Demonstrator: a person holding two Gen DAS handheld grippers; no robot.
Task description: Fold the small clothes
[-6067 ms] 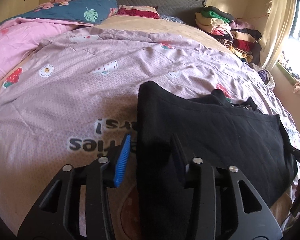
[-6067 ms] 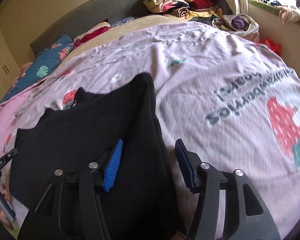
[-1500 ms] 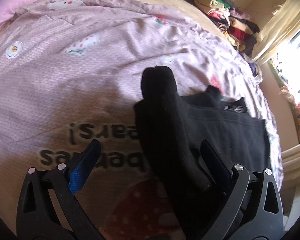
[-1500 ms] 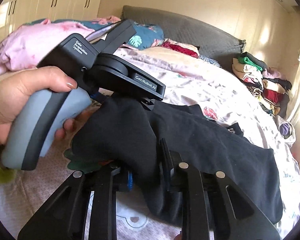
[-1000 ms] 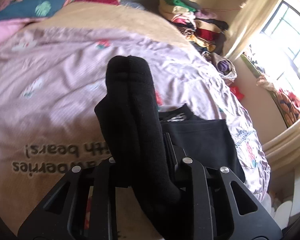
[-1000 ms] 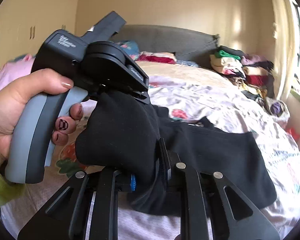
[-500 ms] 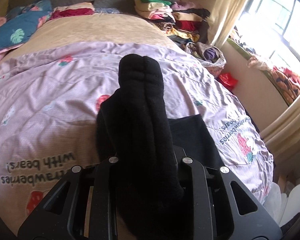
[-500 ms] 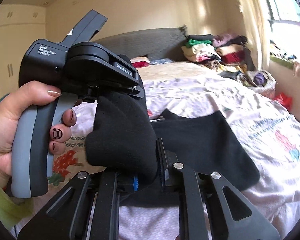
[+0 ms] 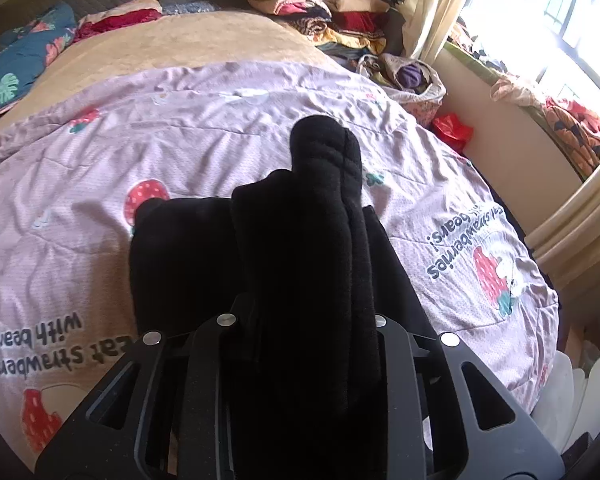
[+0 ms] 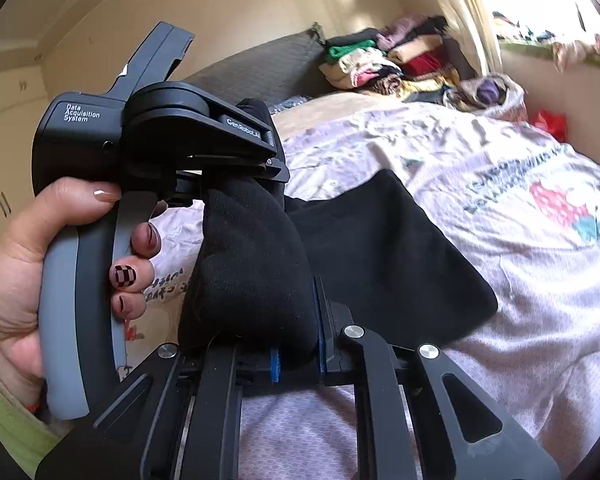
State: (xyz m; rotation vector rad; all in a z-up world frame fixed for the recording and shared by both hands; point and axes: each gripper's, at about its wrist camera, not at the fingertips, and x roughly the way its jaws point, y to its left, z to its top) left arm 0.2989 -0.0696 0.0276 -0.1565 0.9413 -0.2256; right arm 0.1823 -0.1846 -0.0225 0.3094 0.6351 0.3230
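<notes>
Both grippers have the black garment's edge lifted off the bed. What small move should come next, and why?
Probably carry the pinched edge across and lay it on the part still flat on the quilt. The left gripper and right gripper are each shut on bunched folds of the black garment, held side by side above the bed, while its far half lies spread out, so the fold looks half done.

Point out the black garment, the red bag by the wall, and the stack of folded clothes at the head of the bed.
black garment [image 9: 320, 216]: left wrist view, raised bunched fold.
red bag [image 9: 452, 130]: left wrist view, its middle.
stack of folded clothes [image 10: 364, 60]: right wrist view, green and cream layers.
</notes>
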